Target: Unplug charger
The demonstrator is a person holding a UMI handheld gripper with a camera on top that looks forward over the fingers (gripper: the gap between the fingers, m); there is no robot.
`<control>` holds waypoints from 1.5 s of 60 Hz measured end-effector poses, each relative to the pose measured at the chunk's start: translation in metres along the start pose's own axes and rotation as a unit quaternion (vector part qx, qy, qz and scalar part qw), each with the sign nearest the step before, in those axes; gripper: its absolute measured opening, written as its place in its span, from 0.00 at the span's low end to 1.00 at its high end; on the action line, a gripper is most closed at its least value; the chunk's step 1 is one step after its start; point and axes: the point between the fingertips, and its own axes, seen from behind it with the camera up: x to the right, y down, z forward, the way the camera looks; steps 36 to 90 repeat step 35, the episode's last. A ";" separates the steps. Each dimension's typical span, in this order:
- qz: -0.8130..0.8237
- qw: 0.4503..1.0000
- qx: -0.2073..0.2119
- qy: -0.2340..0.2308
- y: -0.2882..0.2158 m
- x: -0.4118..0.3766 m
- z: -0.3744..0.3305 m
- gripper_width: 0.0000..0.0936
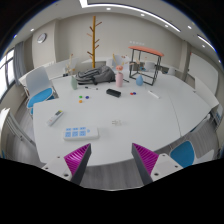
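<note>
The gripper (112, 158) hangs above the near edge of the white desk (150, 115), jaws released and empty, nothing between them. No charger can be told apart with certainty; a small dark object (113, 93) lies well beyond the jaws near the desk's far side, with clutter (92, 76) behind it. The step looks like the approach. Best to travel forward over the desk, keep the jaws apart, and identify the plug before closing.

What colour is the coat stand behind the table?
Yellowish wood tone; the coat stand shows in the gripper view, beyond the white table.
</note>
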 end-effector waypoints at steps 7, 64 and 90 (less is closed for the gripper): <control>0.009 1.000 -0.013 0.006 0.015 -0.006 -0.081 0.91; 0.008 1.000 0.004 0.024 0.051 0.012 -0.157 0.91; 0.008 1.000 0.004 0.024 0.051 0.012 -0.157 0.91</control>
